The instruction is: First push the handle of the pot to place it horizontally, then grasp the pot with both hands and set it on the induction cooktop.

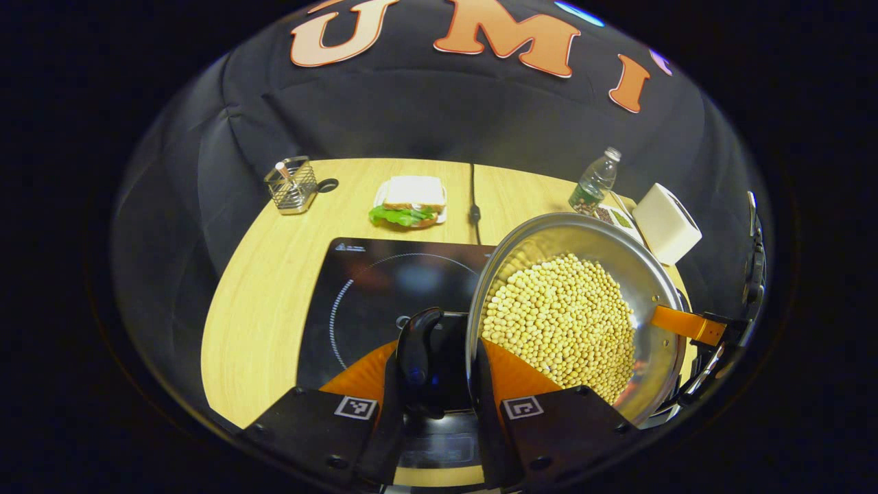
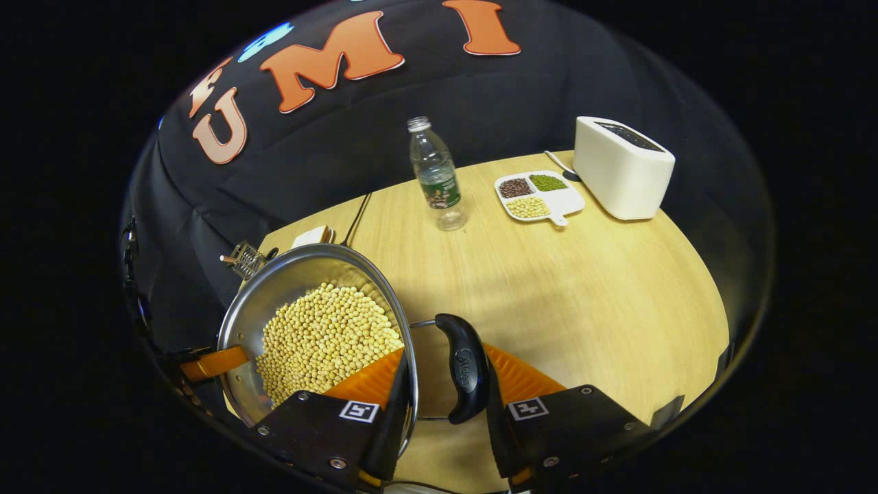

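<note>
1. Left gripper (image 1: 439, 374): fingers closed on the pot (image 1: 573, 312) rim and its black handle (image 1: 418, 346).
2. Right gripper (image 2: 442, 384): fingers clamp the opposite rim and handle (image 2: 463, 367).
3. Pot of beans (image 1: 559, 322) partly over the cooktop (image 1: 374, 295); contact cannot be told.
4. Beyond: bottle (image 2: 433, 171), toaster (image 2: 621, 165).

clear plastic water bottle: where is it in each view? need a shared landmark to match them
Left gripper view: clear plastic water bottle upper right, at the table's far edge.
Right gripper view: bottle upper centre, left of the white divided tray.
Shared landmark: white box-shaped toaster.
</note>
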Action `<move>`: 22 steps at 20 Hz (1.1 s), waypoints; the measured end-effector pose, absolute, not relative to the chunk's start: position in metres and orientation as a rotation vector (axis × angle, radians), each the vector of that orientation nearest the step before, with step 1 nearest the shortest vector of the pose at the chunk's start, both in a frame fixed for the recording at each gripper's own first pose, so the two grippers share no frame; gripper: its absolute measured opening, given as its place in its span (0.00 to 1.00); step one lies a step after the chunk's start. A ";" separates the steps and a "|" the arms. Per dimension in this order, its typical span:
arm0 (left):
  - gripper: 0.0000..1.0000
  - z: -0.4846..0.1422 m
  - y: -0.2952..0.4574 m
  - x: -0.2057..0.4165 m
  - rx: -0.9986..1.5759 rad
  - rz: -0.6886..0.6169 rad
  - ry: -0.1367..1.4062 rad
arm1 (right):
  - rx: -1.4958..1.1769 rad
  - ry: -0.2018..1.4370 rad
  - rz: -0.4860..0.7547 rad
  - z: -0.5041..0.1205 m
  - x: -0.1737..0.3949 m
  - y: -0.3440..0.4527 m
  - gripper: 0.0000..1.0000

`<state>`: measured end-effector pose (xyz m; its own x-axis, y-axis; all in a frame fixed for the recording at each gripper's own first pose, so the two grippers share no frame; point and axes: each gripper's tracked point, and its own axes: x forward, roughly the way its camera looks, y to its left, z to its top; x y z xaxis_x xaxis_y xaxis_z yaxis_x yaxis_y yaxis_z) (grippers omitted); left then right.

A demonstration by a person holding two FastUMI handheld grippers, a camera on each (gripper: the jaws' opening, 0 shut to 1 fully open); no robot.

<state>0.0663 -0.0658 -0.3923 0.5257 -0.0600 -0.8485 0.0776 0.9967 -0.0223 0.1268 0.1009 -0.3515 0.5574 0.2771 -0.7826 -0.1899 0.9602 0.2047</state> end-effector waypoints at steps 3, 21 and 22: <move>0.52 -0.393 -0.031 0.072 0.013 -0.081 1.021 | 0.094 0.938 0.279 -0.352 0.116 0.134 0.54; 0.53 -0.423 0.080 0.082 -0.025 -0.075 1.044 | 0.057 0.967 0.281 -0.382 0.088 0.236 0.54; 0.53 -0.425 0.081 0.082 -0.027 -0.078 1.048 | 0.056 0.974 0.277 -0.384 0.086 0.236 0.54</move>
